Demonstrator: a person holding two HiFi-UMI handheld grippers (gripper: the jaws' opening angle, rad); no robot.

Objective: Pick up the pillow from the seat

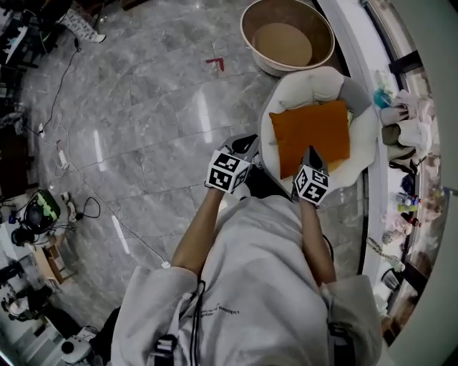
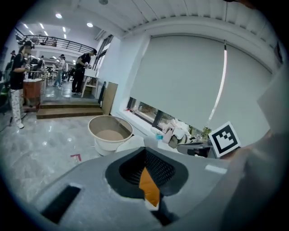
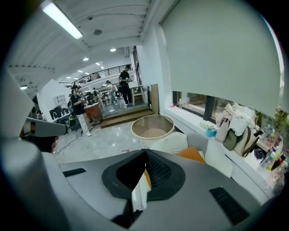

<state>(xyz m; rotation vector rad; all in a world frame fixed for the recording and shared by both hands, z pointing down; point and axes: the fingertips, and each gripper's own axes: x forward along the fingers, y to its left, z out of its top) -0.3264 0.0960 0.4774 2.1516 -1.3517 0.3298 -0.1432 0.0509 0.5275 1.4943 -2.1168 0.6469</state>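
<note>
Marble floor [image 1: 143,107]: grey and glossy, fills the whole 9 o'clock side of the head view, with a little red mark [image 1: 216,63] up at 12.
Seat [image 1: 270,136]: round white padded thing, at 1 o'clock from the person.
Tub [image 1: 259,20]: big beige one, just past the seat at its 12 o'clock.
Pillow [image 1: 311,136]: orange, squarish, lying flat in the seat's hollow with nothing on top.
Left gripper [image 2: 145,158]: jaws pinched together on nothing. It hangs over the seat rim at the pillow's 8 o'clock, off the pillow.
Right gripper [image 3: 146,160]: also clamped together and empty, tip over the pillow's 6 o'clock edge. Can't tell if it touches.
How it'll handle: looks like soft, light fabric, so not fragile or slippery, but it'll likely sag if pinched at one spot.
Where to grab: probably the two near corners, one per gripper. Both sets of jaws would have to spread first.
Writing: a small print line on the person's pale hoodie [image 1: 243,286], too tiny to read. The marker cubes [image 1: 229,171] only show black-and-white squares, and there's no brand anywhere.
</note>
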